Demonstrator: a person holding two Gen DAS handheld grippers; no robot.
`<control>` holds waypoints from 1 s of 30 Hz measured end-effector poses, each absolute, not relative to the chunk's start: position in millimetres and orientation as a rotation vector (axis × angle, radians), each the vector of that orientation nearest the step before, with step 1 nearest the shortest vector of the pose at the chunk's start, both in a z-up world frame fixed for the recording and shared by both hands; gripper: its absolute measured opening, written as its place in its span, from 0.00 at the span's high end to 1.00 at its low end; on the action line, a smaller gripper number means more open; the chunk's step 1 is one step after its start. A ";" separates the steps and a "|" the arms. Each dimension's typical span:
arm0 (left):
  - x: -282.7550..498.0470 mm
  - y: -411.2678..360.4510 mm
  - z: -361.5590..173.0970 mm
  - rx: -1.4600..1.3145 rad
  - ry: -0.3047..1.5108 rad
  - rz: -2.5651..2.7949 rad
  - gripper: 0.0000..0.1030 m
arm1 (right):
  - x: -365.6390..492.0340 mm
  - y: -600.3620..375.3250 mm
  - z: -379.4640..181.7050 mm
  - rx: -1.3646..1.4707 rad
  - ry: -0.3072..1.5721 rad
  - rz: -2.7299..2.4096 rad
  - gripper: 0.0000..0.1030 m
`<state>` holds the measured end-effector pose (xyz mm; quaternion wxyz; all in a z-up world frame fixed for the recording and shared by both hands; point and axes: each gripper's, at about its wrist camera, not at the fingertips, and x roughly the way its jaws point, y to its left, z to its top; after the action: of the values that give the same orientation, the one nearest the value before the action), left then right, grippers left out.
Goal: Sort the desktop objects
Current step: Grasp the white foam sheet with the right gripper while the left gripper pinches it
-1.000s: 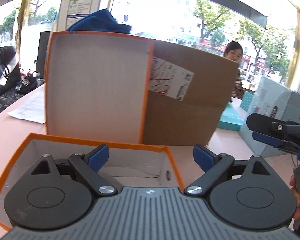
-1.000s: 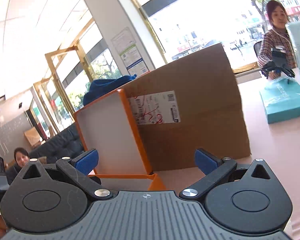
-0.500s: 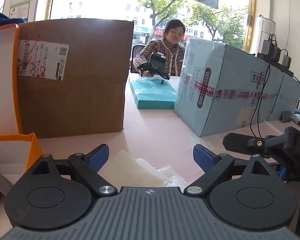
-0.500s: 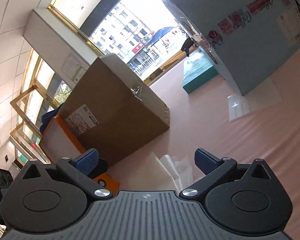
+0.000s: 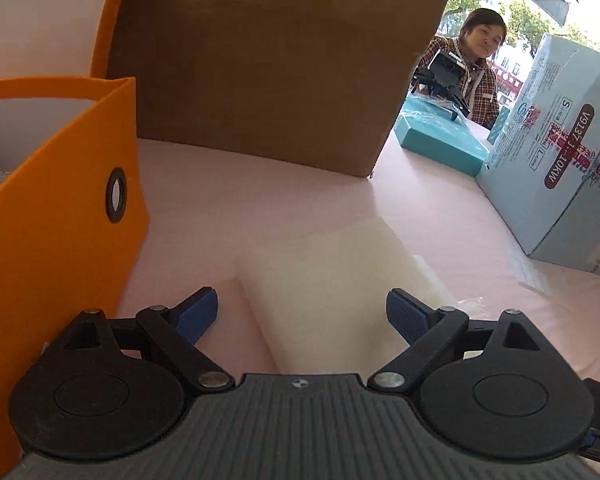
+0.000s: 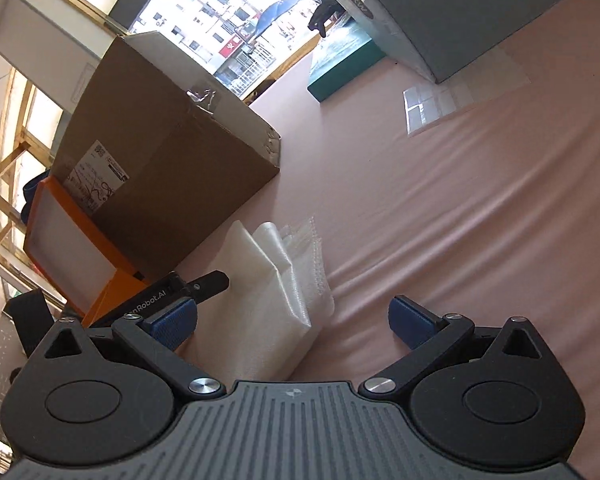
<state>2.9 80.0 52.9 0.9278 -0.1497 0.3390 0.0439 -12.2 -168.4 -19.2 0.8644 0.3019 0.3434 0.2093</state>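
Observation:
A flat stack of translucent white plastic bags (image 5: 332, 280) lies on the pink tabletop (image 5: 260, 184). My left gripper (image 5: 302, 316) hovers low over its near end, open, with the stack between the blue fingers. In the right wrist view the same bag stack (image 6: 268, 280) lies left of centre. My right gripper (image 6: 292, 320) is open just beside and above it, holding nothing. The other gripper's black finger (image 6: 208, 282) shows at the stack's left side. An orange box (image 5: 56, 208) with an upright lid stands at the left.
A big brown cardboard box (image 5: 268, 60) stands behind the bags. A pale blue carton (image 5: 556, 184) and a teal flat box (image 5: 440, 140) sit to the right. A person sits across the table holding a gripper (image 5: 446, 76). A clear sheet (image 6: 452, 96) lies by the carton.
Both grippers swung away from the orange box, rightward and down toward the tabletop. They now sit low over the white bag stack. Both stayed open.

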 end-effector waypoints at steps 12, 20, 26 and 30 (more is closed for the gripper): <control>11.5 82.3 56.2 -0.391 0.731 -0.114 0.00 | -4.4 -129.1 -19.9 0.548 0.732 0.437 0.00; 8.1 87.6 57.1 -0.437 0.716 -0.125 0.22 | -5.0 -126.3 -21.7 0.530 0.713 0.472 0.00; 8.4 88.0 51.4 -0.420 0.711 -0.065 0.85 | -5.3 -128.9 -29.6 0.534 0.719 0.474 0.86; 4.1 83.9 50.3 -0.390 0.690 -0.050 0.93 | 3.6 -138.6 -50.6 0.702 0.777 0.523 0.95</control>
<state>4.1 83.9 50.3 0.9221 -0.1901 0.3360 -0.0244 3.6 -138.6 -50.6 0.8336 0.3315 0.3667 0.2467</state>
